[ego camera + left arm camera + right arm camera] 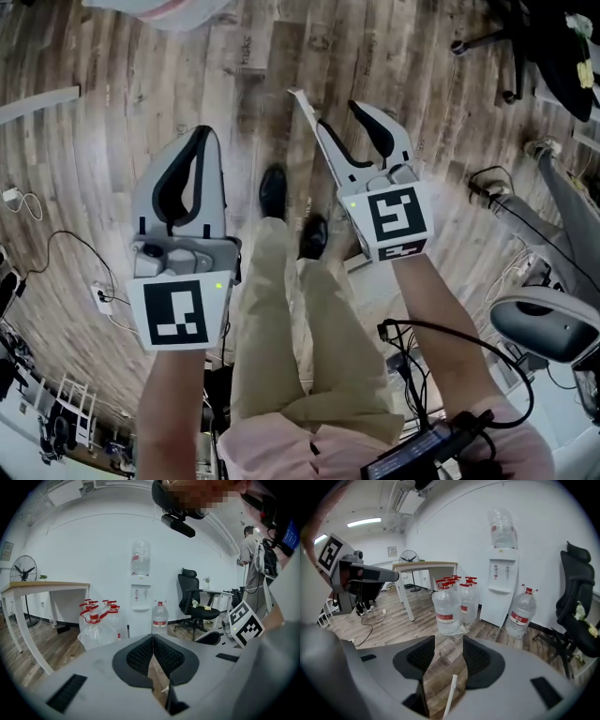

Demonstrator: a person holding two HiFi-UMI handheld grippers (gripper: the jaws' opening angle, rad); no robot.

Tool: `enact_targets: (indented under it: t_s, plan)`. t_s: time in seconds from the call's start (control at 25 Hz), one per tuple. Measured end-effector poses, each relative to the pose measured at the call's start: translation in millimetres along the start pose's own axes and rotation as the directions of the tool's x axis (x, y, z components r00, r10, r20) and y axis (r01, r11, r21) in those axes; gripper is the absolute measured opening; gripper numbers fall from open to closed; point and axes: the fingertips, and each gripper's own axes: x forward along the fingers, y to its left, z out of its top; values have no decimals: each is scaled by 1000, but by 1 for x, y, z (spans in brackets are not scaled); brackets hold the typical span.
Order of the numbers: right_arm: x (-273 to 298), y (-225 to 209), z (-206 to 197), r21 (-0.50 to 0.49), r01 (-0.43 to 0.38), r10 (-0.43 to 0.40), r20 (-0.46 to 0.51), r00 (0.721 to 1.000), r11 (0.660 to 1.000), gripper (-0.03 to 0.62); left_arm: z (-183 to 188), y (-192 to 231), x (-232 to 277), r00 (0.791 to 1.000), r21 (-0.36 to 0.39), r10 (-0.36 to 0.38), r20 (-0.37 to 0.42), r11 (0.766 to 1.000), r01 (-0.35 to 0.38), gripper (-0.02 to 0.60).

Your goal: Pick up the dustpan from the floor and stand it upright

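Wood-plank floor (112, 112) below. Left gripper (203, 133) pinched together, empty; right gripper (338, 114) spread, a thin white rod (451, 693), perhaps the dustpan handle, in the gap: centre it before squeezing.

The left forearm (173, 403) and right forearm (442, 323) stretch forward side by side. The left tool (201, 136) has its jaws pressed together. The right tool (340, 117) has its jaws apart.

An office, this — water dispenser (140, 595) against the far wall, spare bottles (96, 625) left of it, black swivel chair (192, 597) right, wood-plank floor (112, 122).
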Motion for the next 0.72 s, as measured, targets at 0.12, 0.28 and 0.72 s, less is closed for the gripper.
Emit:
enact_targets:
  t_s: [0.12, 0.28, 0.72]
  plan:
    - [25, 1, -23, -10, -9, 9, -27, 1000, 1000, 187, -20, 7, 17, 1000, -1, -15, -3, 1000, 15, 14]
    - [54, -4, -55, -5, -6, 6, -60, 998, 1000, 189, -50, 13, 35, 1000, 13, -28, -12, 1000, 29, 14]
    - [110, 3, -127, -34, -37, 32, -136, 990, 999, 198, -118, 19, 57, 998, 32, -46, -50, 998, 48, 14]
